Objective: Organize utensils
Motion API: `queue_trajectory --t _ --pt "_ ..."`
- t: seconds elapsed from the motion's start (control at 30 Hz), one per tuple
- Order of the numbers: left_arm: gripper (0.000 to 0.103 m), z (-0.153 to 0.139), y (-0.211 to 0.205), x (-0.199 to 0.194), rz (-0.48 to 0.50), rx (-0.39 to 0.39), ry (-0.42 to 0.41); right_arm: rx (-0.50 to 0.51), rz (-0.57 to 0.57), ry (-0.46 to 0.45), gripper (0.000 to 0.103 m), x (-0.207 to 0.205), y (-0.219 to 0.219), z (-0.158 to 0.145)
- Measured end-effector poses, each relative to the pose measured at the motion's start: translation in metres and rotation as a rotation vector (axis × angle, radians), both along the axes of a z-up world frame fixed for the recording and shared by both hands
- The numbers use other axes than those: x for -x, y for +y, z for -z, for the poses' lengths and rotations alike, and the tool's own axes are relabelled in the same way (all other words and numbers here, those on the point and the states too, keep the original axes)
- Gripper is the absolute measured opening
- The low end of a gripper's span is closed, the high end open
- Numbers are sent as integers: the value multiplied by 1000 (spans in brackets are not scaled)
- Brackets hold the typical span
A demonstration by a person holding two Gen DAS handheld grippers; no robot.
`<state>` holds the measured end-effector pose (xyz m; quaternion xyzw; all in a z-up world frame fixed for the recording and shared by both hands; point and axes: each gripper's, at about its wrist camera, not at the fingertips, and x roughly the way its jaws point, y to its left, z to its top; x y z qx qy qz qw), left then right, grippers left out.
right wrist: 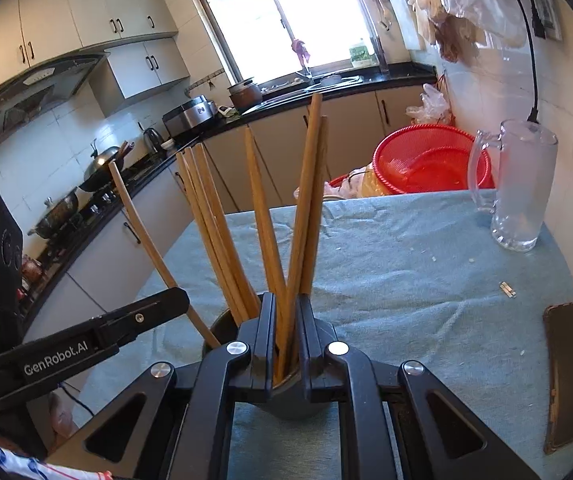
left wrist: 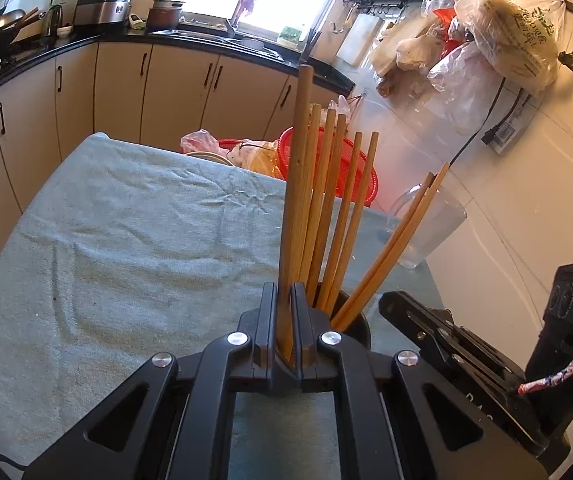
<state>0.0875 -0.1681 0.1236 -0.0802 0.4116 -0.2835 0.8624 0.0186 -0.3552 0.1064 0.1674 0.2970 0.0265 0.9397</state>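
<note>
A dark cup [left wrist: 356,326] [right wrist: 222,330] stands on the teal cloth and holds several wooden chopsticks [left wrist: 328,200] [right wrist: 206,220] upright. My left gripper [left wrist: 284,292] is shut on one chopstick [left wrist: 298,184] that stands in the cup. In the right wrist view this left gripper [right wrist: 180,296] reaches in from the left, on the chopstick that leans left [right wrist: 138,220]. My right gripper [right wrist: 286,300] is shut on a chopstick [right wrist: 304,200] in the cup, with a second one tight beside it. The left wrist view shows the right gripper [left wrist: 386,300] beside the cup's right rim.
The teal cloth [right wrist: 406,272] covers the table. A clear glass mug [right wrist: 522,184] [left wrist: 430,224] stands at the far right corner by the wall. A red basket [right wrist: 426,160] sits behind the table. A dark flat case [right wrist: 570,376] lies at the right edge. Kitchen cabinets run along the left.
</note>
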Motion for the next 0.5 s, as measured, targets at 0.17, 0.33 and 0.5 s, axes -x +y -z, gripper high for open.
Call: queue_trajectory --t 0.17,0.33,0.5 --pt "19 5 1 -3 -26 -12 15 7 41 24 41 -3 -4 6" --pt "27 8 4 0 -33 -30 2 7 32 52 41 -6 -3 16" --pt "33 16 4 -1 -40 -35 19 -25 13 81 25 -10 -3 24"
